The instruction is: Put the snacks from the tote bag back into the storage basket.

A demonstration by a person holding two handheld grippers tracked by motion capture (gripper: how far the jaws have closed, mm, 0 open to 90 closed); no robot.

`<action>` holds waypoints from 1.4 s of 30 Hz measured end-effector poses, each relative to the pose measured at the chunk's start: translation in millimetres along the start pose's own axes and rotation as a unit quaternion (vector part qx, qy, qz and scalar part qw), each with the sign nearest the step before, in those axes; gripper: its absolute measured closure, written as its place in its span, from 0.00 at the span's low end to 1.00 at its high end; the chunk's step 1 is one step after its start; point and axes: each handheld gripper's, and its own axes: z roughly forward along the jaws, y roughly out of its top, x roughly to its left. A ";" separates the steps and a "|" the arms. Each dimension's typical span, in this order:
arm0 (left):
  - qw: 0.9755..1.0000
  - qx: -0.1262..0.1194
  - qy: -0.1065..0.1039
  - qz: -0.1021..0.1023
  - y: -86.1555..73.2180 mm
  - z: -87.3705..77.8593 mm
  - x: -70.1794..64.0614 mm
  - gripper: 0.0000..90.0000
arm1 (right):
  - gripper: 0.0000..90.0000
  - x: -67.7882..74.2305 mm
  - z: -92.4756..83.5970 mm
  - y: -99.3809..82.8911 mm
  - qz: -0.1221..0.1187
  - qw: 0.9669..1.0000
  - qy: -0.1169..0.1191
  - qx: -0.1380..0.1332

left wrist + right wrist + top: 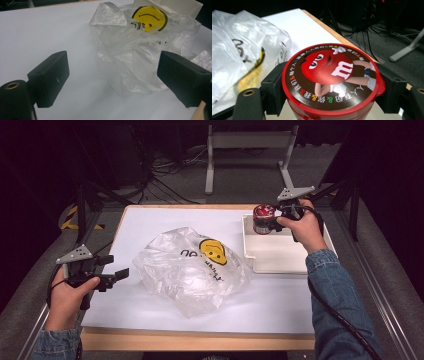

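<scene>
A crumpled clear plastic bag [192, 267] with a yellow smiley face lies in the middle of the white table; it also shows in the left gripper view [140, 50] and the right gripper view [239, 52]. My left gripper [120, 276] hovers just left of the bag, open and empty, its jaws wide apart [112, 77]. My right gripper [267, 220] is shut on a red candy can [263, 218] over the far left corner of a white tray [280, 257]. The can's red lid [330, 75] carries a cartoon candy figure, with one jaw pressed on each side.
The table's wooden edge [195, 340] runs along the front. Behind the table stand a white metal frame [247, 142] and loose cables on the grey floor. Dark tripod legs [82, 205] rise at the far left corner.
</scene>
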 end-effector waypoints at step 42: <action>1.000 0.000 -0.008 0.007 6.3 6.5 1.4 0.13 | 0.26 -9.0 39.3 -63.0 0.003 0.999 0.031 0.041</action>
